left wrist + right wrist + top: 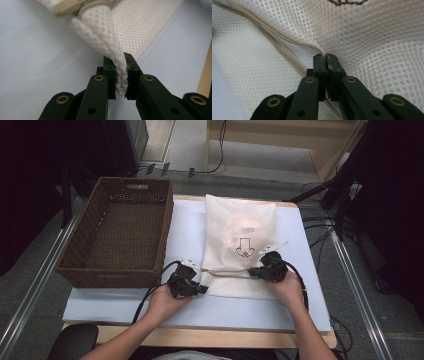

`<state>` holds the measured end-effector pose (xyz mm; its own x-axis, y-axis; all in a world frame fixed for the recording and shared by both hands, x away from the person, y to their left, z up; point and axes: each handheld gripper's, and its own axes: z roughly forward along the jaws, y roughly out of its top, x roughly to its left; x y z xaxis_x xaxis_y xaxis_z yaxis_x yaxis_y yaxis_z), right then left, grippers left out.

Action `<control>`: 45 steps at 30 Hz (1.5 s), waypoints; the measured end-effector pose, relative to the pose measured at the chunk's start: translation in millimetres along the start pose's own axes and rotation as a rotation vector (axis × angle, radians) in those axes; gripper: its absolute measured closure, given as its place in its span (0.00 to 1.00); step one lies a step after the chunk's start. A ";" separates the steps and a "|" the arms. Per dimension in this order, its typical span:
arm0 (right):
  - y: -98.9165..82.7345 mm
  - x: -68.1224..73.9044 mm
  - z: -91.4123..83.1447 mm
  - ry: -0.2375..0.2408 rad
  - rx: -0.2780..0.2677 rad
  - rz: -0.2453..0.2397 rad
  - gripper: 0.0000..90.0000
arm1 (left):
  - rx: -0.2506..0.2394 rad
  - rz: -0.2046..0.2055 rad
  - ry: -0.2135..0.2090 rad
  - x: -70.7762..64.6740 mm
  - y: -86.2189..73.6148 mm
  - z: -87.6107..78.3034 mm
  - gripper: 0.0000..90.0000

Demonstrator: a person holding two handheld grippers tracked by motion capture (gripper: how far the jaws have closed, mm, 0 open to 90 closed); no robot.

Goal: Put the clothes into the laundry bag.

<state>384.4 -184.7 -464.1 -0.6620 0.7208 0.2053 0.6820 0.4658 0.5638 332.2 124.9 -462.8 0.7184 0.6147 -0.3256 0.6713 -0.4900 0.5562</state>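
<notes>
Mesh bag pinched at both ends of its zipper line

Mesh is bunching between the jaws of my left gripper (121, 75), which is squeezing nearly shut on a twisted fold of the white mesh laundry bag (140, 27). The fold is rising out of the jaws toward the bag's corner, where the beige zipper end (75, 7) is blurring at the top of the left gripper view. My right gripper (325, 65) is pressing its jaws together, almost flush, on a thin layer of the same mesh right beside the beige zipper (274, 35), which is running diagonally across the right gripper view and ending at the jaw tips.

From the high view, my left gripper (187, 281) is sitting at the bag's near left corner and my right gripper (270, 267) is sitting on the bag near its right edge, with the zipper line stretching between them. The mesh laundry bag (240, 225) is lying flat on the white table mat (190, 215), its printed arrow mark (245, 247) lying just beyond my right gripper. My left hand (162, 302) and right hand (290, 287) are gripping the tools from the near side. A brown woven basket (85, 265) is standing on the mat just left of the bag.
</notes>
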 end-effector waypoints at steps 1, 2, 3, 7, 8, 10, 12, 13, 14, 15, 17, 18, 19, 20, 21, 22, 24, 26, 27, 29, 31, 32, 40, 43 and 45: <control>-0.4 -0.8 -0.1 0.002 -0.002 -0.001 0.98 | -0.001 -0.016 -0.008 0.6 0.3 0.2 0.92; -0.7 -0.9 0.2 0.008 -0.003 -0.002 0.98 | -0.001 -0.018 -0.014 1.2 0.4 0.1 0.92; -0.5 0.2 0.3 0.007 -0.002 -0.009 0.97 | -0.003 -0.016 -0.011 0.6 0.3 0.2 0.91; 2.4 6.8 1.3 0.020 -0.002 -0.035 0.94 | 0.000 -0.050 -0.048 4.7 1.5 -0.6 0.86; 2.9 7.5 1.8 0.026 -0.004 -0.045 0.93 | -0.006 -0.062 -0.055 6.0 1.7 -1.2 0.85; 3.8 11.0 2.4 0.031 -0.004 -0.049 0.90 | -0.006 -0.067 -0.059 7.4 1.9 -2.7 0.82; 4.5 11.1 1.9 0.038 -0.008 -0.058 0.88 | -0.021 -0.066 -0.065 6.8 3.7 -6.0 0.80; 5.0 11.3 1.1 0.042 -0.011 -0.055 0.86 | -0.031 -0.067 -0.067 5.8 4.8 -7.5 0.79; 5.5 11.4 0.1 0.048 -0.021 -0.063 0.84 | -0.036 -0.059 -0.064 4.9 6.0 -9.4 0.77; 5.9 12.0 -1.0 0.052 -0.029 -0.072 0.82 | -0.038 -0.048 -0.057 3.7 7.2 -11.0 0.75; 6.8 12.7 -2.6 0.052 -0.038 -0.084 0.78 | -0.039 -0.035 -0.041 1.2 9.2 -13.0 0.71; 7.2 13.1 -3.2 0.054 -0.041 -0.087 0.76 | -0.050 -0.023 -0.038 0.2 9.9 -13.8 0.69; 7.6 13.9 -4.4 0.054 -0.046 -0.095 0.75 | -0.059 -0.020 -0.036 -0.6 10.8 -14.5 0.66; 8.2 14.8 -6.1 0.057 -0.057 -0.105 0.73 | -0.063 -0.020 -0.033 -0.6 11.4 -14.8 0.61; 8.5 15.7 -7.4 0.061 -0.061 -0.103 0.72 | -0.066 -0.022 -0.030 -0.8 12.1 -15.5 0.59; 9.1 16.2 -8.5 0.064 -0.070 -0.111 0.71 | -0.070 -0.019 -0.023 -0.8 12.9 -16.2 0.57; 10.3 16.9 -11.8 0.070 -0.079 -0.108 0.69 | -0.077 -0.018 -0.009 -1.9 14.4 -18.7 0.52; 11.2 17.0 -15.1 0.071 -0.091 -0.107 0.68 | -0.081 -0.005 0.001 -5.0 16.6 -23.2 0.49; 11.5 17.2 -16.8 0.073 -0.094 -0.103 0.68 | -0.084 -0.001 0.004 -6.6 17.4 -24.9 0.48; 12.0 16.1 -19.7 0.072 -0.111 -0.106 0.67 | -0.089 0.023 0.017 -10.5 19.7 -31.3 0.47; 12.6 15.9 -23.3 0.071 -0.122 -0.105 0.66 | -0.099 0.022 0.016 -13.4 20.3 -37.5 0.45; 13.1 16.2 -25.4 0.069 -0.131 -0.104 0.66 | -0.104 0.020 0.013 -14.3 19.8 -39.9 0.45; 16.6 18.6 -38.1 0.054 -0.179 -0.096 0.63 | -0.140 0.034 0.000 -21.2 18.5 -57.5 0.44; 17.2 17.7 -42.4 0.040 -0.186 -0.092 0.62 | -0.140 0.044 0.004 -20.9 17.6 -58.5 0.45; 17.5 16.5 -44.9 0.031 -0.192 -0.095 0.61 | -0.139 0.050 0.009 -20.3 17.3 -58.4 0.44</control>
<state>371.5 -187.7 -414.9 -0.7321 0.6604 0.1669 0.5460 0.4225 0.7234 318.6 140.0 -401.8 0.7480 0.5978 -0.2883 0.6029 -0.4303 0.6719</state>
